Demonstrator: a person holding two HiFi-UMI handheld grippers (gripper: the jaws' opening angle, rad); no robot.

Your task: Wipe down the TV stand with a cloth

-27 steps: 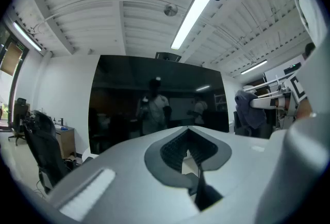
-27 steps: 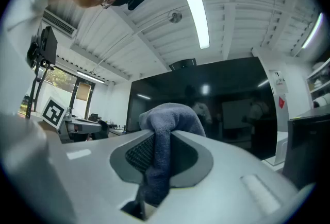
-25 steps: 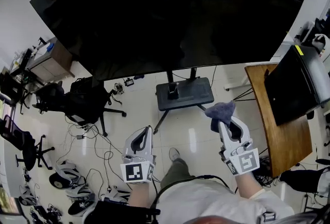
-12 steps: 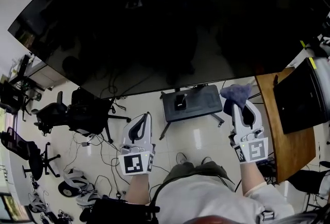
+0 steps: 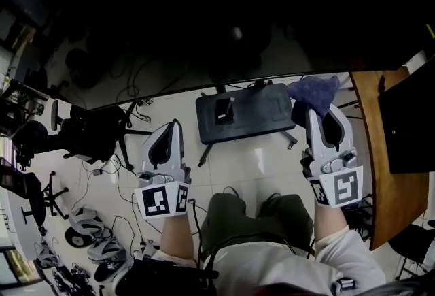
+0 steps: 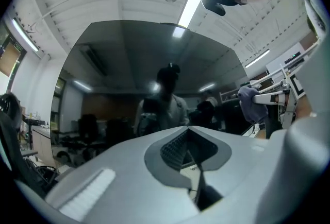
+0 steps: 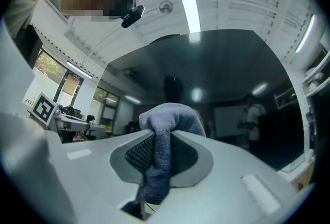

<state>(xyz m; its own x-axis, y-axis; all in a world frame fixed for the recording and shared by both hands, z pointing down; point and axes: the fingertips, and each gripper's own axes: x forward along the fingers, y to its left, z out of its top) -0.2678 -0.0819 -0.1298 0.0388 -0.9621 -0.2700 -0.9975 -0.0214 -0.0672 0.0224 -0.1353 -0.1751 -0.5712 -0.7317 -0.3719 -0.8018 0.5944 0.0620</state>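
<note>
The right tongs (image 5: 315, 111) are clamped on the cloth (image 5: 314, 91). The cloth is a soft, napped, blue-violet fabric. Its long axis runs along the seam between the jaws, and its bunched end projects past the tips toward the lower edge of the TV screen (image 5: 204, 15). The left tongs (image 5: 174, 126) are closed, jaws together with nothing between them, and point the same way as the right tongs.

The TV stand base (image 5: 251, 111) lies on the floor (image 5: 258, 175), ahead of and between the two tongs in the head view. It is a flat, dark, rectangular plate with rounded corners, and its long axis runs left to right. A post (image 5: 223, 108) rises from its middle, and thin legs (image 5: 204, 156) splay from its near corners. The floor is glossy white tile, with open tile on the near side of the base. Limits: a wooden tabletop (image 5: 375, 152) to the right, and an office chair (image 5: 95, 135) and loose cables (image 5: 129, 182) to the left.
</note>
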